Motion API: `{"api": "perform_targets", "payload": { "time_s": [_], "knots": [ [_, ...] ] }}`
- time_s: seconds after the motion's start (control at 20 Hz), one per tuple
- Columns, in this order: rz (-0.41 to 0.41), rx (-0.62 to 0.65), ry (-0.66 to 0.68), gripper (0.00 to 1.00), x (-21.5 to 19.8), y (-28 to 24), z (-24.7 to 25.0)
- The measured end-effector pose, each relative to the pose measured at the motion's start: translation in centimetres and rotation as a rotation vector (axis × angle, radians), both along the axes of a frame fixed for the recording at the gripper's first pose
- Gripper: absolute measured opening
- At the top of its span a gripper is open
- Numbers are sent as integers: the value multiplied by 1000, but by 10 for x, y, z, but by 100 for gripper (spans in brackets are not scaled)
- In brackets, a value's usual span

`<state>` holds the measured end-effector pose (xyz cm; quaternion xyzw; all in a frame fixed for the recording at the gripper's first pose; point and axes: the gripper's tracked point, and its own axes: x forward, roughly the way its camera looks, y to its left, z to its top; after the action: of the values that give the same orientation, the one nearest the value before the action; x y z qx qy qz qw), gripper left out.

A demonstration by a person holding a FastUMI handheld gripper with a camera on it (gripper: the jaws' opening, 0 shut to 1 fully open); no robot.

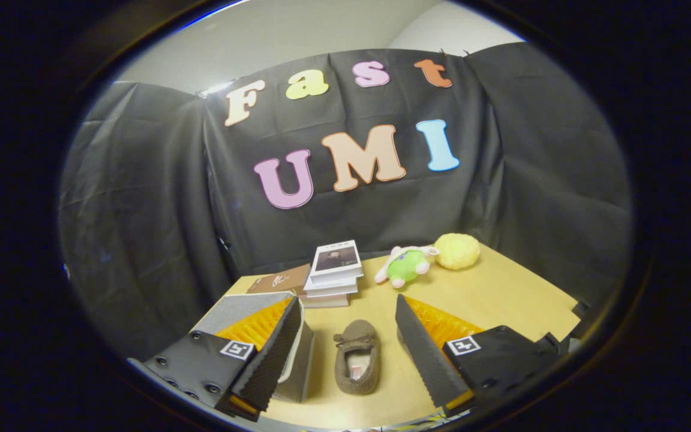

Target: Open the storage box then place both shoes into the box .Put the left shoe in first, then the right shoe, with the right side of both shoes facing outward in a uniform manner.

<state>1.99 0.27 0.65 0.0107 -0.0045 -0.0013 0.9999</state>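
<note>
One brown moccasin slipper point(356, 364) is lying between the gripper's point(345, 372) spread fingers, storage box point(297, 366) sitting at its 9 o'clock; descending off-centre is risking a fingertip shoving the slipper aside.

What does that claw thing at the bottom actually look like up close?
The claw has two wedge-shaped fingers with ribbed, sawtooth-like inner faces. Each finger sits on a boxy black mount with a small square black-and-white marker on top, and the left mount shows a row of round screw holes. The fingers are spread apart with a brown slipper on the wooden table between them.
</note>
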Motion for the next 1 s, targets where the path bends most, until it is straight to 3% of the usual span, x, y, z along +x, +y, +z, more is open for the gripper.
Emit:
{"api": "perform_targets", "payload": {
  "time_s": [0.65,1.0],
  "knots": [
    [93,99,64,100,15,33,-17],
    [234,471,227,100,26,61,-63]
  ]
}}
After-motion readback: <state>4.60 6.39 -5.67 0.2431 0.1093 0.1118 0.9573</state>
